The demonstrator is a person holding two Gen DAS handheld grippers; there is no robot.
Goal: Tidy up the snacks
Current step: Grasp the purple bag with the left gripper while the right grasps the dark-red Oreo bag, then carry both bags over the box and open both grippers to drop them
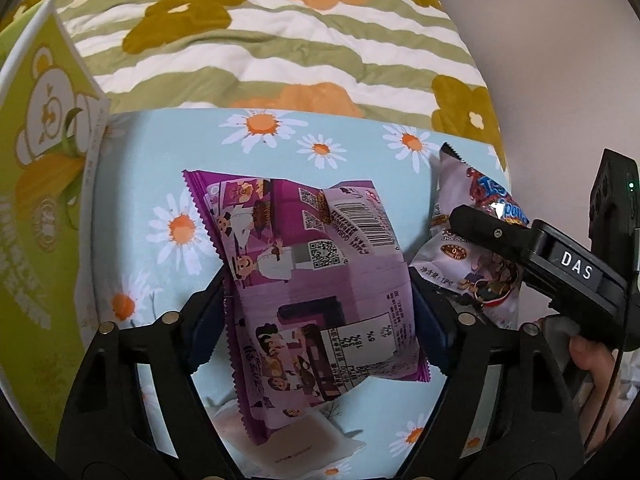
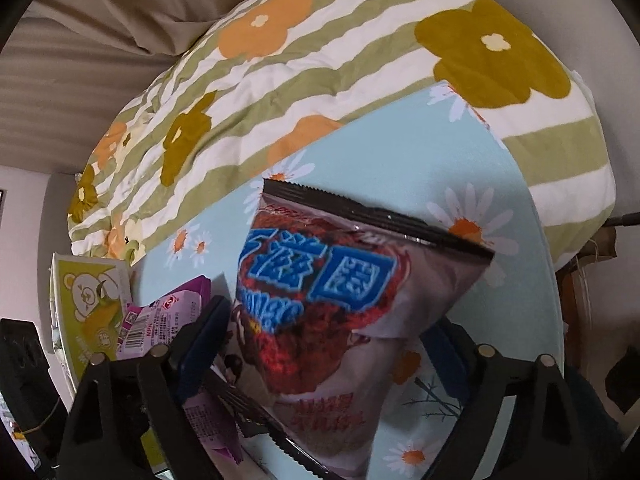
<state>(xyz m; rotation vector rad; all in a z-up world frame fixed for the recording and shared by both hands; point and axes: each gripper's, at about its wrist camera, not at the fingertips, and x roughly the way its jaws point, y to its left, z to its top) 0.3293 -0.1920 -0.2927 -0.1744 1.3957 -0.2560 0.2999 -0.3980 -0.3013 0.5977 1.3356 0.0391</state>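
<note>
Flowered quilt [image 1: 256, 40], pale wall [image 1: 560, 60]

Both tools point steeply downward, side by side. The left tool [image 1: 320, 304] and the right tool [image 2: 332, 344] each clamp a packet.

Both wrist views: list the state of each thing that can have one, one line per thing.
Purple snack pack: barcode side up, between the left gripper's pads, which touch both its sides.
Left gripper: shut on the purple snack pack.
Chocolate snack bag: sealed, front side up, between the right gripper's pads.
Right gripper: shut on the chocolate snack bag.
Green bear box: standing at the left edge; open or closed cannot be told.
</note>
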